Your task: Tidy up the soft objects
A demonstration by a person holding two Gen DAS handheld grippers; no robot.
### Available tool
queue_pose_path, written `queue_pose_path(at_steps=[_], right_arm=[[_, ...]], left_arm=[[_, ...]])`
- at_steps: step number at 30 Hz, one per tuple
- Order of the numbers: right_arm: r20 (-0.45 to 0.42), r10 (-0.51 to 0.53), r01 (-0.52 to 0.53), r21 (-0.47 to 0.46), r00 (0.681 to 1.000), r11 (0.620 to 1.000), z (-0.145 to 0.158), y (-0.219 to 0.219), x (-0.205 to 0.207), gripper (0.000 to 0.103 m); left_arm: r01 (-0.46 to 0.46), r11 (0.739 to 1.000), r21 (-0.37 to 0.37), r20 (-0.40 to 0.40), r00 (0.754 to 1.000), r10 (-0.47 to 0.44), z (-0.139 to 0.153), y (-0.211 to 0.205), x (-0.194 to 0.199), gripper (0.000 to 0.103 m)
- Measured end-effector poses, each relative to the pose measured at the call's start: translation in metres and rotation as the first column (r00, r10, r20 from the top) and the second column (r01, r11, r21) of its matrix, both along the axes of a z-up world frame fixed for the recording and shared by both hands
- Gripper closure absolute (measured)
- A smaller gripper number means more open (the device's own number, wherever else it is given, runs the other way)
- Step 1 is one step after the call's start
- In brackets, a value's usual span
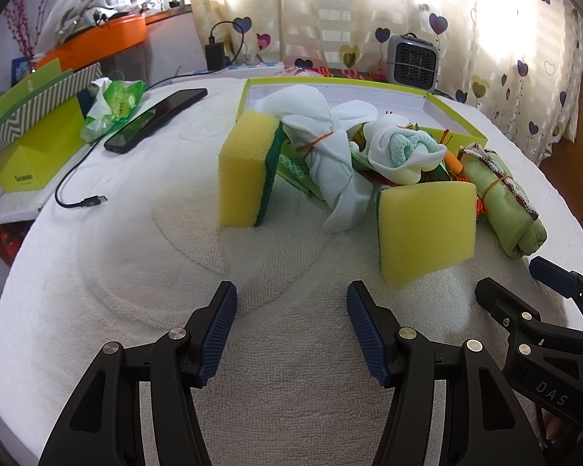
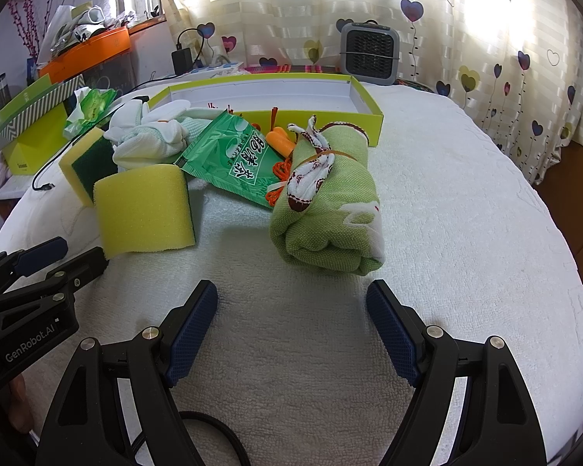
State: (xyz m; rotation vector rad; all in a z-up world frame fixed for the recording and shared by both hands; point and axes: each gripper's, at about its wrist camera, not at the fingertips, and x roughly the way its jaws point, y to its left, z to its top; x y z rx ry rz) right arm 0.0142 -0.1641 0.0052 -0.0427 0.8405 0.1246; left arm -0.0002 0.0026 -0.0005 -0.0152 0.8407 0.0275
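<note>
A: Biggest first. White towel-covered table (image 1: pixel 291 349), and at the back the shallow lime-edged box (image 2: pixel 365 97), open side up, nothing of the pile fully inside it as far as I can see.

B: Soft stuff?

A: Heaped just in front of the box. Rolled green towel (image 2: pixel 330 209) tied with a rubber band, lying on the right end. The right wrist view shows its rolled end straight on; the left only catches it sideways (image 1: pixel 501 202).

B: Sponges?

A: Two yellow-green ones. Near sponge (image 1: pixel 427 229) stands on edge, next to the towel roll. Far sponge (image 1: pixel 248 171) also upright, left end of the heap. White cloth bundle (image 1: pixel 326 155) banded, between them — clear only from the left camera. Right camera alone shows the green packet (image 2: pixel 233 155) and an orange piece (image 2: pixel 280 139) beside it.

B: Off-task?

A: Black phone (image 1: pixel 155 120) and a cable (image 1: pixel 77 198), left view; grey heater (image 2: pixel 369 54) behind the box.

B: Grippers?

A: Left gripper (image 1: pixel 291 322) spread wide, nothing between the jaws, low over the cloth short of the near sponge. Right gripper (image 2: pixel 291 322) likewise wide apart and empty, facing the towel roll.
</note>
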Motion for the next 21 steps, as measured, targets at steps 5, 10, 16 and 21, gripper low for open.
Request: queue_pose_path(at_steps=[5,10,16,21], right_arm=[[0.0,0.0,0.0,0.0,1.0,1.0,0.0,0.0,0.0,0.024],[-0.003,0.012,-0.012,0.008,1.0,1.0,0.0,-0.002,-0.002,0.024],[0.004,0.042,-0.042,0.02,0.999,0.999,0.004,-0.011,-0.003,0.024],[0.065,0.01,-0.013,0.053,0.998,0.998,0.02,-0.029,-0.009,0.024]], left_arm=[[0.0,1.0,0.0,0.0,1.0,0.0,0.0,0.0,0.0,0.044],[0.009,1.0,-0.01,-0.006,1.0,-0.009,0.001,0.001,0.001,0.045],[0.051,0.998,-0.039,-0.019,0.998,-0.052,0.004,0.009,0.003,0.045],[0.078,0.991,-0.108,-0.03,0.996,-0.082,0.008,0.022,0.007,0.045]])
